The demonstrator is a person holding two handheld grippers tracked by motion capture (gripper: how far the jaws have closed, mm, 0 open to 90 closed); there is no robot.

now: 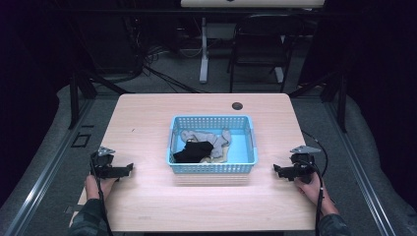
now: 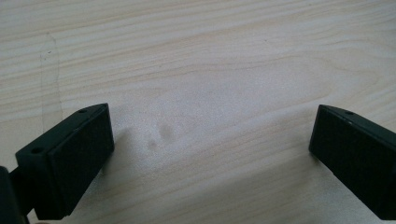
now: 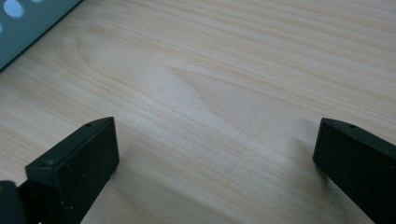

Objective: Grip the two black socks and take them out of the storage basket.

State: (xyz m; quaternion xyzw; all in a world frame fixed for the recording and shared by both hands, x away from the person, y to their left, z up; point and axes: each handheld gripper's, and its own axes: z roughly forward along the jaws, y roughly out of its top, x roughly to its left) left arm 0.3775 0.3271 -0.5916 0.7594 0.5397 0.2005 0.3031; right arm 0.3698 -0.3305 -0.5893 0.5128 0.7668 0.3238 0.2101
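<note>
Presently, a light blue perforated basket (image 1: 212, 166) sits at the centre of the wooden table (image 1: 147, 118), holding a grey sock (image 1: 201, 136), a black garment (image 1: 193, 151) and a beige piece (image 1: 219, 156). The left gripper (image 1: 129, 168) rests near the table's left edge, jaws spread wide and empty. The right gripper (image 1: 276, 170) rests near the right edge, likewise wide apart, holding nothing. Both stand well apart from the basket.
</note>
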